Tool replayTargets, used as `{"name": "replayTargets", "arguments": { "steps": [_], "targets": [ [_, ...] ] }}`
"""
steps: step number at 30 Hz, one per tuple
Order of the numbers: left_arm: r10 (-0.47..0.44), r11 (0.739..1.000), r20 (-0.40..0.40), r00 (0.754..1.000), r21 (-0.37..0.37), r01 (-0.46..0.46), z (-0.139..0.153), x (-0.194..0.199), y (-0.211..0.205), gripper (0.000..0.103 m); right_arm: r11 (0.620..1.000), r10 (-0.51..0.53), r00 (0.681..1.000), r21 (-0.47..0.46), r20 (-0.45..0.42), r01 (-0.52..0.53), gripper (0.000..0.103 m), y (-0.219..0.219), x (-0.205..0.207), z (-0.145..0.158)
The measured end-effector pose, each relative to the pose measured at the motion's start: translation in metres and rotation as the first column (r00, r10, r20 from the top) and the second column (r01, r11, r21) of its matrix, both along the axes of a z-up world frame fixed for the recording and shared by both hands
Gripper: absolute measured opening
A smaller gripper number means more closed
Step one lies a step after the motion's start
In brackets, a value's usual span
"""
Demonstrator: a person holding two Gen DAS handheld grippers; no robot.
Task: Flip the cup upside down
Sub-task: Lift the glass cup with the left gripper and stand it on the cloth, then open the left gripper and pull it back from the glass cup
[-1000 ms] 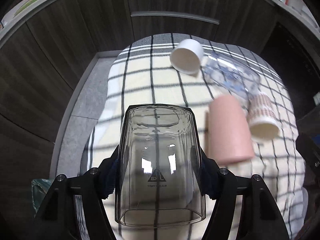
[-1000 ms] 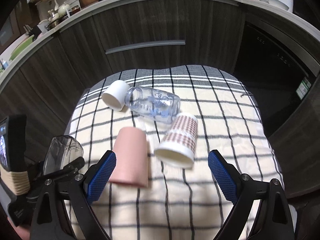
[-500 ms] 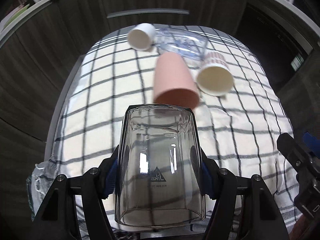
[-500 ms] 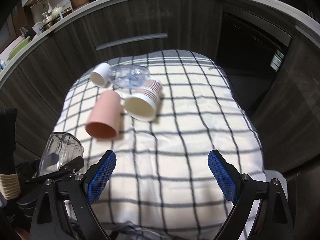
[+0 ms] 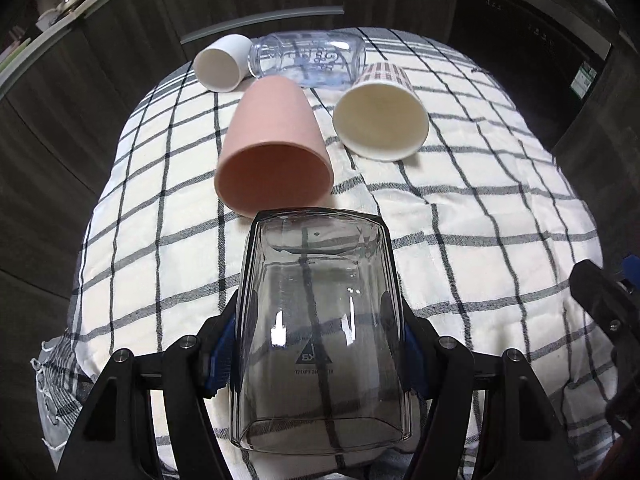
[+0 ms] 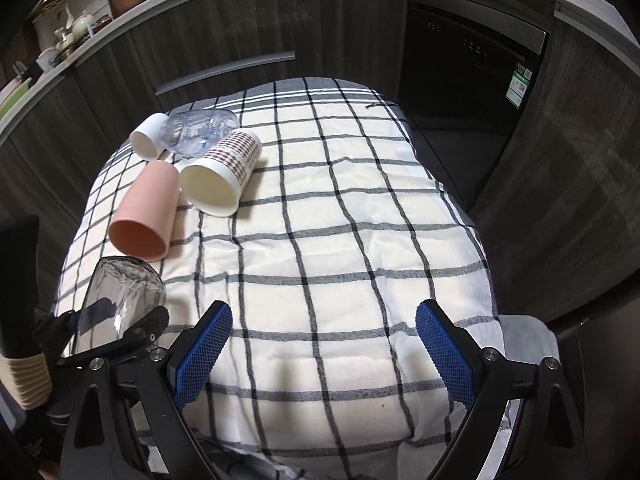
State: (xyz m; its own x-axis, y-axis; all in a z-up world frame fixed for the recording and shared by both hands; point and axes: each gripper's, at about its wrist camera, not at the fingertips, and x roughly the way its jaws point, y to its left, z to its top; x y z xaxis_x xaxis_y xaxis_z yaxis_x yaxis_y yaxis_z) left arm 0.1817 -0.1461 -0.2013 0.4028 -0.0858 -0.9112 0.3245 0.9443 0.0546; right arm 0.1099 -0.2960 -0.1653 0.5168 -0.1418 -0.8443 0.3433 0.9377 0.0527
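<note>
My left gripper is shut on a clear smoky plastic cup, held above the near left part of the checked cloth, base pointing away from the camera. The cup also shows in the right wrist view at lower left. My right gripper is open and empty over the cloth's near edge. A pink cup lies on its side just beyond the held cup, mouth toward me.
A patterned paper cup, a small white cup and a clear bottle lie on their sides at the far left of the checked cloth. Dark wooden cabinets curve behind; a dark appliance stands at right.
Both grippers have pulled back toward the near edge, so the lying cups look farther in the right wrist view. The left gripper still holds the clear cup and has swung right, facing the pink cup.
</note>
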Motion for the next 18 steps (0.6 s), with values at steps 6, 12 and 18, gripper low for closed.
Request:
{"name": "replayTargets", "arguments": {
  "steps": [6, 12, 18],
  "targets": [
    [-0.006, 0.999, -0.022, 1.000, 0.043, 0.007, -0.015, 0.001, -0.003, 0.068, 1.000, 0.010, 1.000, -0.003, -0.014, -0.010, 0.093, 0.001, 0.003, -0.006],
    [-0.024, 0.995, 0.016, 1.000, 0.093, 0.022, -0.013, -0.003, -0.006, 0.082, 1.000, 0.009, 1.000, -0.006, -0.017, -0.009, 0.093, 0.001, 0.003, -0.006],
    [-0.019, 0.997, 0.000, 1.000, 0.072, 0.019, 0.000, -0.010, 0.002, 0.088, 1.000, 0.008, 1.000, -0.008, 0.003, -0.008, 0.093, 0.002, -0.001, 0.006]
  ]
}}
